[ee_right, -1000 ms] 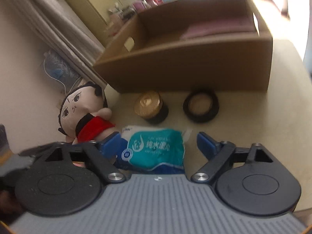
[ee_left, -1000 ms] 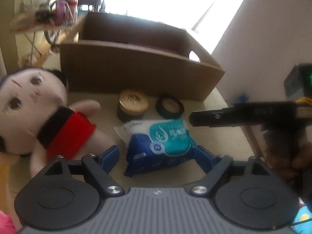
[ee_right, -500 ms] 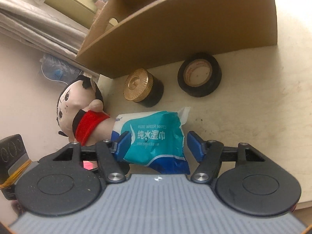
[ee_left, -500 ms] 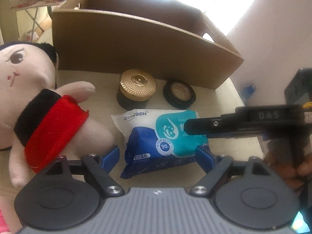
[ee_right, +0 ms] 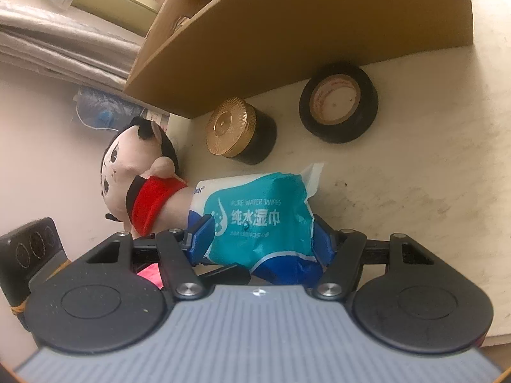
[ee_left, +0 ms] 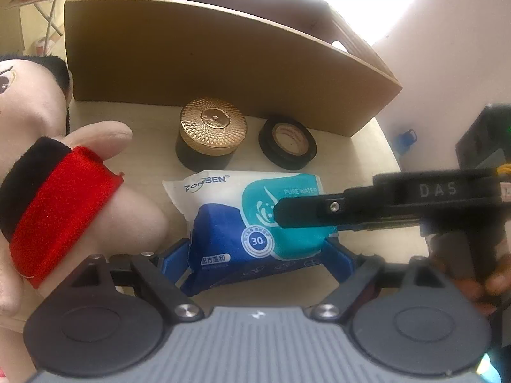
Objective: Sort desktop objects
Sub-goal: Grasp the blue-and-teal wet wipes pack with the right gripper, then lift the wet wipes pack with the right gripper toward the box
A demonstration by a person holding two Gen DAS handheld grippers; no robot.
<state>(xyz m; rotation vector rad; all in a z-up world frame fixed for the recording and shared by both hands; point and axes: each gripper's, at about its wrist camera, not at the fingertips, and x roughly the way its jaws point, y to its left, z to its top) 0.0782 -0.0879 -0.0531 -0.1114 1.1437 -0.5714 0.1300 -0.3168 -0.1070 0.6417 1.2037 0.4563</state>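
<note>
Doll (ee_left: pixel 48 191) lies far left on the table (ee_left: pixel 367 146). The wipes pack (ee_left: pixel 255 220) sits between the left gripper (ee_left: pixel 255 255), whose jaws have just been widening around it, and the right gripper (ee_right: pixel 258 239), just closed, pads pressing the pack.

A pale, scuffed table (ee_right: pixel 431 172) carries everything. On it, a wipes pack (ee_left: pixel 255 223) lies between the left hand-held gripper's fingers; just beyond it sit a gold-lidded jar (ee_left: pixel 212 131) and a tape roll (ee_left: pixel 287 143). Farther ahead stands a cardboard box (ee_left: pixel 207 57); a doll (ee_left: pixel 64 198) lies to the left.
</note>
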